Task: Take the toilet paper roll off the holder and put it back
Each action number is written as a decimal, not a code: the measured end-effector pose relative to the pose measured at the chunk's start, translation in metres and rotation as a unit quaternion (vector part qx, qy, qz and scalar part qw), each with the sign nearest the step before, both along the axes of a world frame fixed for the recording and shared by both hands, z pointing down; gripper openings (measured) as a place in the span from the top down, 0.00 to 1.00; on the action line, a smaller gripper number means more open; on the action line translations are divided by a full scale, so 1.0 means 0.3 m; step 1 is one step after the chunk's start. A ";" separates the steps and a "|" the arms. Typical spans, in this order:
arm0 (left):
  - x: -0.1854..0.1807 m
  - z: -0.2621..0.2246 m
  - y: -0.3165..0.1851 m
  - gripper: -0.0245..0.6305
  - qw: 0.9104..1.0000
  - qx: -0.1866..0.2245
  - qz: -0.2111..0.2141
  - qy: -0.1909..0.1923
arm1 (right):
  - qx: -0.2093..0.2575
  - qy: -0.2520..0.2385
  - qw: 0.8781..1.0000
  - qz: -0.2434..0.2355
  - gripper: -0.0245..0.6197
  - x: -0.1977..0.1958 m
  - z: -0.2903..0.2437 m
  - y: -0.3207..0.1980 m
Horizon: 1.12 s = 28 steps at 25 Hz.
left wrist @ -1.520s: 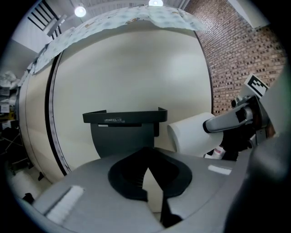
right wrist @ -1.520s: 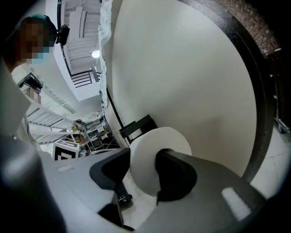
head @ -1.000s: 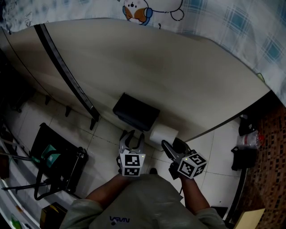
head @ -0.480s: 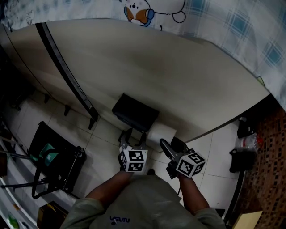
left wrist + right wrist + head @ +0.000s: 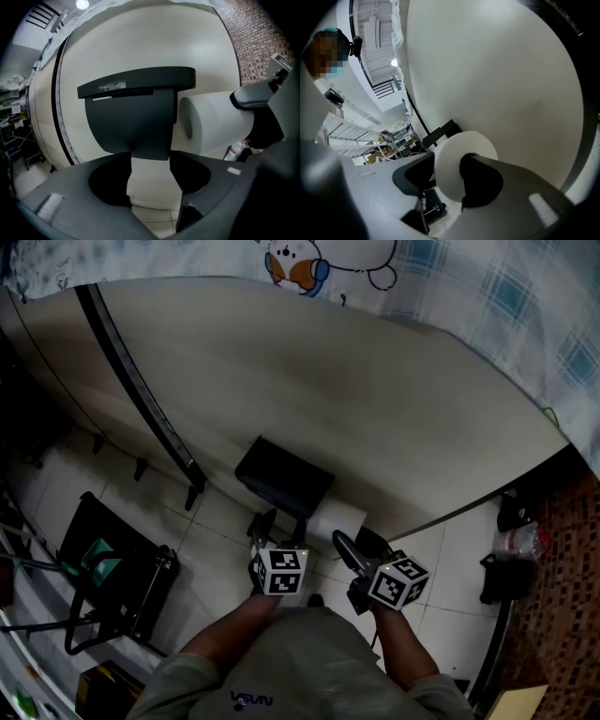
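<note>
The toilet paper roll (image 5: 337, 519) is off the holder (image 5: 284, 474). It is held in the air just to the right of the holder, close to the big cream wall (image 5: 328, 381). The holder is a black box fixed on that wall. In the left gripper view the hole in the middle of the roll (image 5: 215, 124) is seen turned toward the side of the holder (image 5: 131, 122).

The roll is held by the right gripper (image 5: 356, 545). In the right gripper view the right gripper (image 5: 445, 173) has its jaws spread wide, one on each side of the white roll (image 5: 454, 159), and the roll is pressed between them.

The left gripper (image 5: 279, 524) is pointed at the near, low edge of the holder. Its jaws have just been opened and are now far apart. In the left gripper view nothing is pinched by the left gripper (image 5: 150, 164); only the bottom of the holder and the wall are seen through the gap.

A white tiled floor (image 5: 225, 531) is seen under both grippers.
</note>
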<state>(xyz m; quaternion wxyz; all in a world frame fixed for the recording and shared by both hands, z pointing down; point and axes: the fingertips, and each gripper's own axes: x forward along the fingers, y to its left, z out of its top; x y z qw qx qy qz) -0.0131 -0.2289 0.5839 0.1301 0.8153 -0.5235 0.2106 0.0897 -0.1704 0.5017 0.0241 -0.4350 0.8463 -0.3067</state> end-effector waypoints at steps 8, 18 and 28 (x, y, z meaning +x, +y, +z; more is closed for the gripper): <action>-0.025 -0.003 0.027 0.58 1.000 0.009 -0.004 -0.002 | -0.017 -0.027 1.000 -0.002 0.69 -0.008 0.021 -0.019; -0.058 -0.011 0.069 0.58 1.000 0.011 -0.005 -0.004 | -0.033 -0.064 0.997 -0.005 0.69 -0.031 0.045 -0.049; -0.080 -0.022 0.099 0.58 1.000 0.016 0.000 -0.013 | -0.047 -0.093 0.995 -0.008 0.70 -0.072 0.060 -0.070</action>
